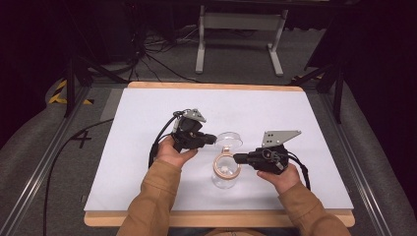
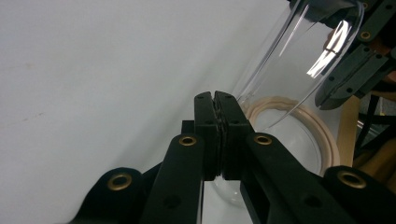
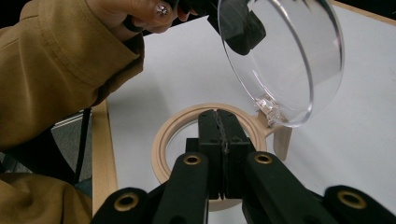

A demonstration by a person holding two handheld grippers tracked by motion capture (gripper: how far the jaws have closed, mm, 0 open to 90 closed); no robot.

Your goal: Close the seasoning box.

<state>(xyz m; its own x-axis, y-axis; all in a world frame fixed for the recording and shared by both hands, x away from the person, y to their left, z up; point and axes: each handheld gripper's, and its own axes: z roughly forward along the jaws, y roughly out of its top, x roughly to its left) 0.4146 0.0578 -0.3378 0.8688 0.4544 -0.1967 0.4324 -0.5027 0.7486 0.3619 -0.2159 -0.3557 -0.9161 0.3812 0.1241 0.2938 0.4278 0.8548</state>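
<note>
From the high view, a clear jar (image 1: 225, 172) stood near the table's (image 1: 147, 113) front edge between both hands, its hinged lid (image 1: 229, 140) swung up and back. The left gripper (image 1: 212, 139) touched the lid's left edge; the right gripper (image 1: 237, 158) met the beige rim (image 1: 216, 169) from the right. The left gripper view showed its jaws clenched, with the lid (image 2: 299, 60) rising beyond them to the right; whether they pinched anything was unclear. The right gripper view showed the jaws clenched at the rim (image 3: 161, 140), the lid (image 3: 289, 56) tilted above, hinge just beyond.

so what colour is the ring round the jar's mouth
Pale beige ring, clearest in the right gripper view.
</note>
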